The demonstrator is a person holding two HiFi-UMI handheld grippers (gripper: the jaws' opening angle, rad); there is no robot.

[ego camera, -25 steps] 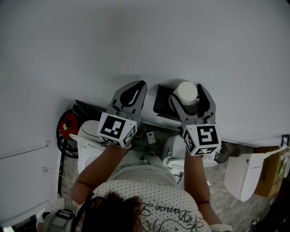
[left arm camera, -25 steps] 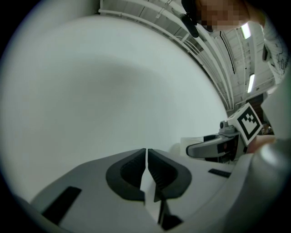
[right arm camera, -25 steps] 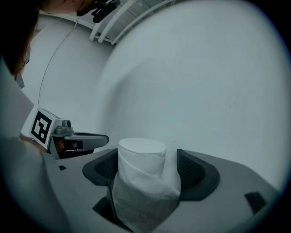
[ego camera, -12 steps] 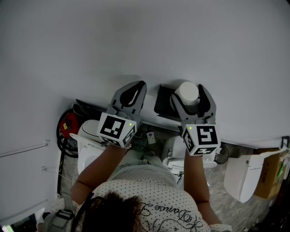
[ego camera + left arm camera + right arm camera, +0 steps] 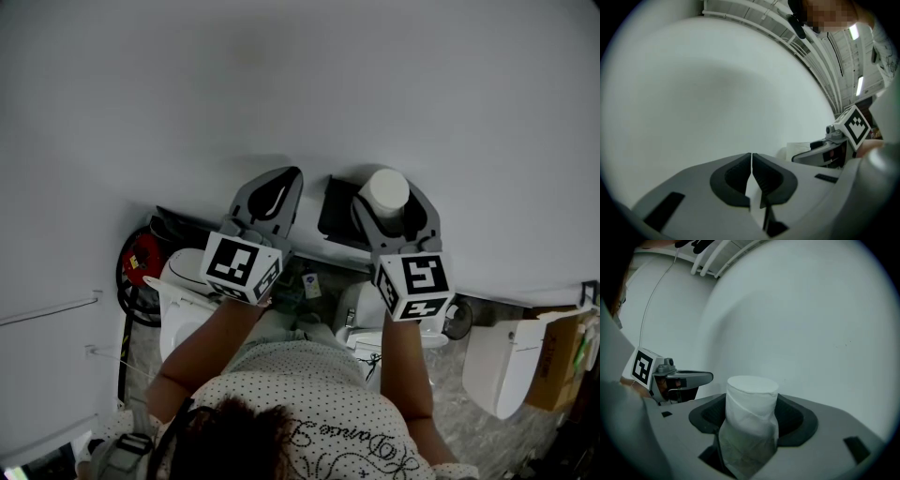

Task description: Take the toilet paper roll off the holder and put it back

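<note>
Left hand-held gripper (image 5: pixel 751 158), just left of the black holder (image 5: pixel 336 210), has its jaws pressed together on nothing; just right of the holder and off it, the right hand-held gripper (image 5: pixel 752 404) pinches the toilet paper roll (image 5: pixel 751 392) across its sides. Light, soft and crushable, it likely wants a gentle mid-body squeeze

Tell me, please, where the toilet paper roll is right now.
In the head view the roll sits right of centre, clamped in the right gripper, just right of the dark wall fixture.
</note>
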